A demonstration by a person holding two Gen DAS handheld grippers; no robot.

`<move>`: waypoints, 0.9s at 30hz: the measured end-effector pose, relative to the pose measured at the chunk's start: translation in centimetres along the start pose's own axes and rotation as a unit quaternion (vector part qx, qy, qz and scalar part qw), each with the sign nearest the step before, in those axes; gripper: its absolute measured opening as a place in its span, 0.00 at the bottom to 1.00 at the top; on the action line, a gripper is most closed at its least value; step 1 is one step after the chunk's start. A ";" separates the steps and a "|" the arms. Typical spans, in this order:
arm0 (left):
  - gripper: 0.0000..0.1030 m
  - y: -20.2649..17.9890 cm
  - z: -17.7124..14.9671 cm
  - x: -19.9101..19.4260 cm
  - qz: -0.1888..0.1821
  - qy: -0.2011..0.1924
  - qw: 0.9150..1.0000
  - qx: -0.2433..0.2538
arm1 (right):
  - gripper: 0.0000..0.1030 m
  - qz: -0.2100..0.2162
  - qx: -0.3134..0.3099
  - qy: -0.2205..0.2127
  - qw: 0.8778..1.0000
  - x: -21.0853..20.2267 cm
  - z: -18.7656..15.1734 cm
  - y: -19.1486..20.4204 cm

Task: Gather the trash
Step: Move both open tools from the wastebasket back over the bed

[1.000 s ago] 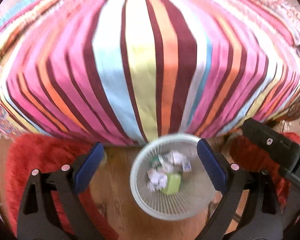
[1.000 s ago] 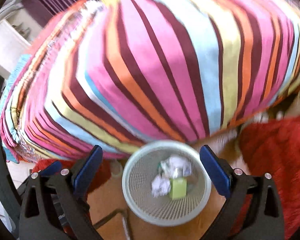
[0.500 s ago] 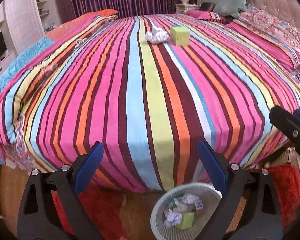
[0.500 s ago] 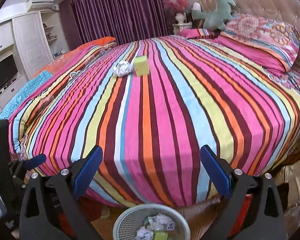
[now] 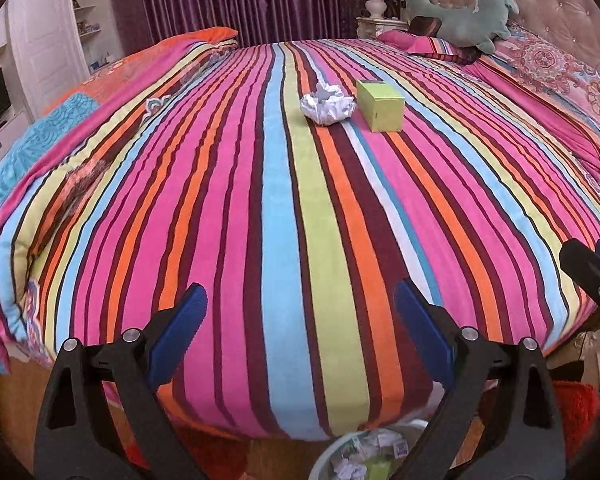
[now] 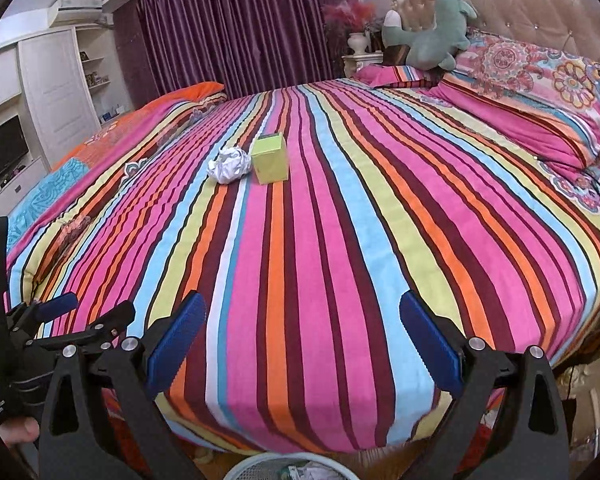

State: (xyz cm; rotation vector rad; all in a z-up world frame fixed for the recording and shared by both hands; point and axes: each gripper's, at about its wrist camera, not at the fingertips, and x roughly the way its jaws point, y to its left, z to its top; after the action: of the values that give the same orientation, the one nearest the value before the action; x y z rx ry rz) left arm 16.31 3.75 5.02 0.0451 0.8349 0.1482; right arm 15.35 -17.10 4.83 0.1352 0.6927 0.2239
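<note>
A crumpled white paper ball (image 5: 327, 103) (image 6: 229, 165) and a lime-green box (image 5: 380, 105) (image 6: 270, 157) lie side by side far out on the striped bedspread (image 5: 284, 208) (image 6: 340, 240). A white mesh wastebasket (image 5: 340, 446) (image 6: 260, 465) with crumpled paper and a green box inside stands on the floor at the bed's foot, at the bottom edge of both views. My left gripper (image 5: 300, 320) is open and holds nothing, raised over the foot of the bed. My right gripper (image 6: 302, 326) is open too, with nothing between its fingers. The left gripper's fingers (image 6: 56, 307) show at the left of the right wrist view.
Patterned pillows (image 6: 532, 92) and a green plush toy (image 6: 432, 38) lie against the tufted headboard. Purple curtains (image 5: 236, 0) hang behind the bed. White cabinets with a TV (image 6: 4, 152) stand at left. A red rug (image 5: 576, 404) lies beside the basket.
Both grippers have risen and tilted up from above the wastebasket. The basket slid to the bottom edge, and the bed top with the paper ball and green box came into view.
</note>
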 end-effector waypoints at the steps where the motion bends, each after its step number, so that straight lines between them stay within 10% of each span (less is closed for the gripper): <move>1: 0.89 -0.1 0.4 0.3 -0.002 0.000 1.000 0.000 | 0.90 0.001 0.000 0.002 1.000 0.3 0.3 0.0; 27: 0.89 2.2 10.6 12.0 -0.073 0.009 0.996 -0.048 | 0.91 0.011 -0.056 0.036 0.998 11.4 6.6 1.5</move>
State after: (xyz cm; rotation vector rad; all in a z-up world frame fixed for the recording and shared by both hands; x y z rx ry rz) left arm 31.83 7.93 3.53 -0.1083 0.8452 0.0509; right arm 27.93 -13.14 3.14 0.0272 0.7484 0.2894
